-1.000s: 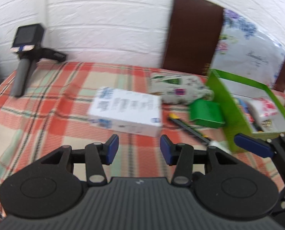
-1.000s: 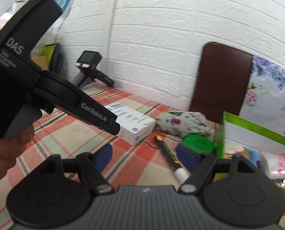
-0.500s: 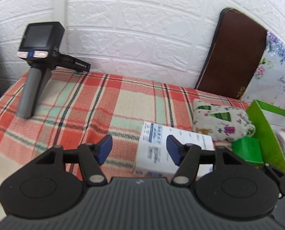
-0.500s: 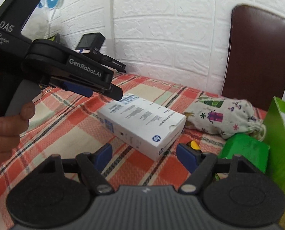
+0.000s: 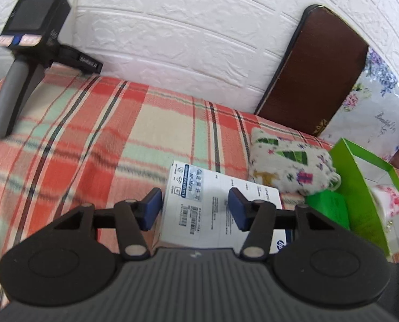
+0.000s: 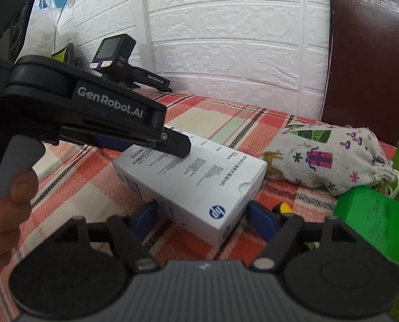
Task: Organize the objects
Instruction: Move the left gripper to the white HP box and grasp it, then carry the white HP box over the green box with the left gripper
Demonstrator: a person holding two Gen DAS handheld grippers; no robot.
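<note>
both open, empty grippers moved nearer white box (image 6: 196,177) on plaid cloth (image 5: 92,139) by brick wall (image 5: 186,26).

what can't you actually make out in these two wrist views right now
- Left wrist view: near end of the white box is hidden behind the left gripper body.
- Right wrist view: the yellow-tipped tool is mostly hidden behind the right gripper finger.
- Both views: the green tray is cut off at the right edge, contents only partly seen.
- Box print is too small to read.
</note>
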